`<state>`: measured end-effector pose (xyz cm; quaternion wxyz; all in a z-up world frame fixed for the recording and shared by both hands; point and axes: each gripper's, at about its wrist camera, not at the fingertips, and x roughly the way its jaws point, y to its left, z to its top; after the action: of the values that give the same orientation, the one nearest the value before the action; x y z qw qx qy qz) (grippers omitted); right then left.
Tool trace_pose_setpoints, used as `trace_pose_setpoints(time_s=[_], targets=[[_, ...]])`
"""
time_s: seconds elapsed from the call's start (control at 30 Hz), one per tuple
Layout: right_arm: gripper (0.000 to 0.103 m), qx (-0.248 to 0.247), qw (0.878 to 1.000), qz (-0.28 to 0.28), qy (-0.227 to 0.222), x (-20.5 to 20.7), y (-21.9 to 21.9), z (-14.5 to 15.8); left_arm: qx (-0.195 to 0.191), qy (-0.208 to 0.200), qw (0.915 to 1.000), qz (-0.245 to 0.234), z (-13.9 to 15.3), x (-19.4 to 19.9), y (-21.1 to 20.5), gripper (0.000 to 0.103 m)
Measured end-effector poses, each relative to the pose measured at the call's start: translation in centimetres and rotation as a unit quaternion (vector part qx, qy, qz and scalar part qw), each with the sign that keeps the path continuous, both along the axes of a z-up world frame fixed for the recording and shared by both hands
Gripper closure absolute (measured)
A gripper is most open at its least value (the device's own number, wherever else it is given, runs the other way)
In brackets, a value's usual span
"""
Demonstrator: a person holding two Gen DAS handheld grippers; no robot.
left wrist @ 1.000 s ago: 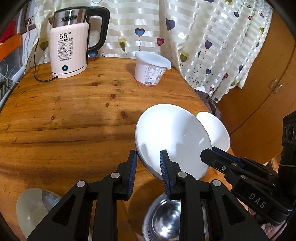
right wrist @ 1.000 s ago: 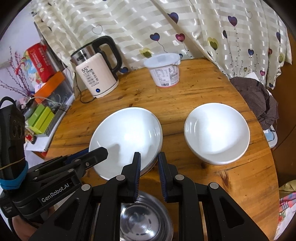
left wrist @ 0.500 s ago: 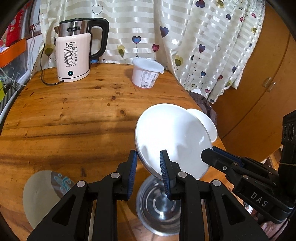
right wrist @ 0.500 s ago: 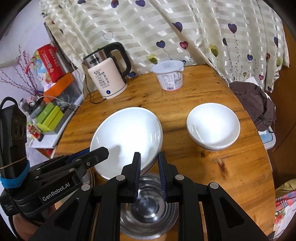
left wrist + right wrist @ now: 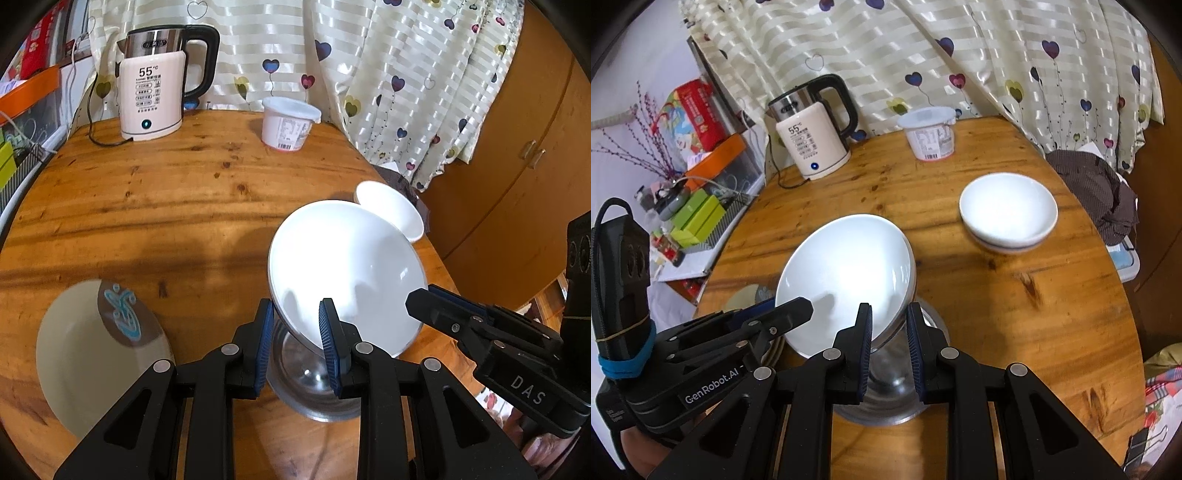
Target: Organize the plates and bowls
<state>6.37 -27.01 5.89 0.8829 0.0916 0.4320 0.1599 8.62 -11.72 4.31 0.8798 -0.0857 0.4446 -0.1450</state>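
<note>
**So: both grippers pinch one white plate, lifted over the steel bowl**

Left gripper (image 5: 295,343) – blue-padded fingers (image 5: 265,347) clamp the near rim of the white plate (image 5: 343,266). Right gripper (image 5: 889,343) clamps the same plate (image 5: 846,273) from the other side, rim caught between its pads. The plate is tilted and off the table (image 5: 147,206), directly above the steel bowl (image 5: 310,384), which sits on the wood near the table's front edge.

Readable writing:
- Right gripper body, seen from the left wrist view, says "DAS".
- Left gripper body, seen from the right wrist view, says "GenRobot.AI".
- Kettle (image 5: 155,92) shows "55°C" in large print on its cream casing, with smaller lines beneath that are too small to read; a blue light glows near its base.
- Plastic tub (image 5: 288,125) carries a printed label, text not legible.

Other dishes: a cream plate with a teal motif (image 5: 96,354) lies flat on the table to the left of the steel bowl, blurred. White bowls (image 5: 1008,214) – apparently two, nested – sit at the far right of the table, well apart from the lifted plate. Kettle and tub stand at the back edge by the heart-print curtain (image 5: 369,74).
</note>
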Motion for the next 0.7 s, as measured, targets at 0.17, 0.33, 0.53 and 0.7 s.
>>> trace_pose_setpoints(time_s=[0.17, 0.33, 0.53, 0.7], targets=[[0.084, 0.001, 1.0, 0.0, 0.017, -0.9, -0.3, -1.2, 0.005, 0.012, 0.9999, -0.003, -1.0, -0.9, -0.3, 0.077], [0.084, 0.003, 0.999, 0.001, 0.035, -1.2, -0.6, -2.4, 0.004, 0.027, 0.9996, -0.005, -1.9, -1.2, -0.6, 0.077], [0.084, 0.001, 0.999, 0.003, 0.042, -1.3, -0.7, -2.9, 0.008, 0.042, 0.9991, -0.007, -2.7, -1.2, -0.9, 0.077], [0.084, 0.001, 0.999, 0.003, 0.053, -1.2, -0.9, -3.6, 0.01, 0.055, 0.9984, -0.008, -3.4, -1.1, -1.0, 0.077]])
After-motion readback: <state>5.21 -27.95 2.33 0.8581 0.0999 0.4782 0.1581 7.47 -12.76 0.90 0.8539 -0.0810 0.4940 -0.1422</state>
